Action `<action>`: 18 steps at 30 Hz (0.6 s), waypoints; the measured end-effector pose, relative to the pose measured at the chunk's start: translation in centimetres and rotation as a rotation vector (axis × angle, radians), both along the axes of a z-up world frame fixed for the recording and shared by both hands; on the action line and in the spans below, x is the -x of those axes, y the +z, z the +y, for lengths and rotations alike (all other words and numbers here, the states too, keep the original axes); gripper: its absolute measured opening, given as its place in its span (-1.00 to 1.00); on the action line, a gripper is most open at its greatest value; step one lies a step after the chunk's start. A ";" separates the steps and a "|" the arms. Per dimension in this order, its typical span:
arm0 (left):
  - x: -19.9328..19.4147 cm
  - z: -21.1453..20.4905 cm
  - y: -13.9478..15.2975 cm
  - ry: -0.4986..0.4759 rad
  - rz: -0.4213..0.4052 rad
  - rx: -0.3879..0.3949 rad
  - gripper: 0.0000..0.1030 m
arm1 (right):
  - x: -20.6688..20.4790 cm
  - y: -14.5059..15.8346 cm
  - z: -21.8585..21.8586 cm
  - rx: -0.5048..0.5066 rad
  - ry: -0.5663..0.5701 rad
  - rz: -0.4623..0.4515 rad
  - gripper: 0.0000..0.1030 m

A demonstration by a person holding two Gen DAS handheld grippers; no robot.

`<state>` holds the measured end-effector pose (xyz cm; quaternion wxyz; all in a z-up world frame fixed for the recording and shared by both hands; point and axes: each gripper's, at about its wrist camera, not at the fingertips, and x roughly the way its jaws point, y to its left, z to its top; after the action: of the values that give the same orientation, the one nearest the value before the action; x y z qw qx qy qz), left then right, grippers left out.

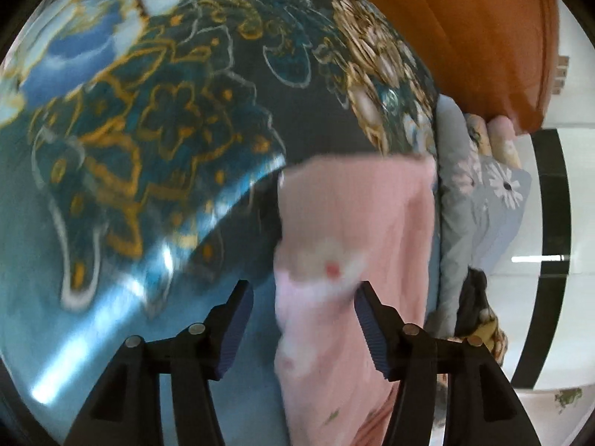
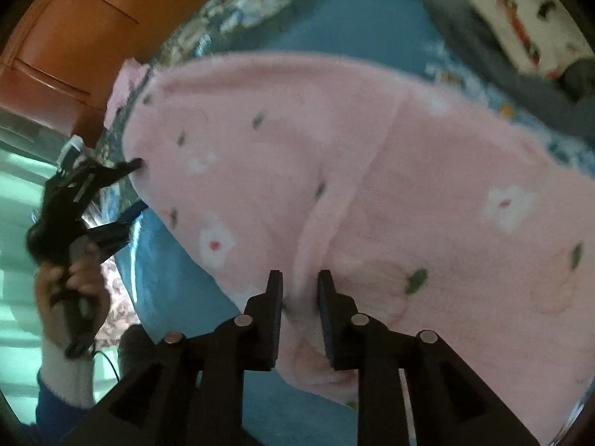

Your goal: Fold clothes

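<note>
A pink fleece garment (image 2: 372, 186) with white flowers and green leaves lies spread on a blue patterned bedspread (image 1: 148, 130). My right gripper (image 2: 299, 286) is closed on a ridge of the garment's near edge, the cloth pinched between its jaws. My left gripper (image 1: 303, 301) is open; a strip of the pink garment (image 1: 346, 260) lies between its fingers, unclamped. In the right wrist view the left gripper (image 2: 130, 193) stands at the garment's left edge, held by a hand.
An orange wooden headboard (image 1: 465, 37) stands beyond the bed. A grey floral pillow (image 1: 491, 200) lies at the bed's right side. A white printed item (image 2: 528, 22) lies at the far right of the bed. Pale floor (image 2: 18, 223) shows at left.
</note>
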<state>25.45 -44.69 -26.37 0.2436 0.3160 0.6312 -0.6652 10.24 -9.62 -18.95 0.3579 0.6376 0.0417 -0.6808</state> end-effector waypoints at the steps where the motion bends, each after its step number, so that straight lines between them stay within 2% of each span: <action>1: 0.2 -0.5 -0.4 0.015 0.014 -0.012 0.18 | 0.1 0.6 0.1 0.007 -0.005 0.011 -0.60; 6: 1.7 -2.7 -1.9 0.064 0.078 -0.091 0.14 | 0.2 2.2 0.7 0.037 -0.025 0.037 -0.60; 9: 2.8 -2.8 -1.3 0.023 0.026 -0.030 -0.49 | 0.1 2.8 0.8 0.058 -0.038 0.035 -0.60; 10: 3.1 -2.8 -0.9 0.007 0.011 -0.009 -0.58 | 0.0 3.0 0.9 0.065 -0.040 0.035 -0.60; 15: 4.5 0.4 6.2 -0.109 0.106 0.173 -0.61 | 0.1 3.1 3.2 0.093 -0.102 0.044 -0.60; 18: 6.3 4.4 11.4 -0.240 0.174 0.288 -0.61 | 0.8 2.9 6.5 0.109 -0.194 0.026 -0.60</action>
<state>19.18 -40.27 -14.97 0.1499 0.2923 0.5062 -0.7974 9.39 -3.16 -16.01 0.3237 0.6094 -0.0526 -0.7219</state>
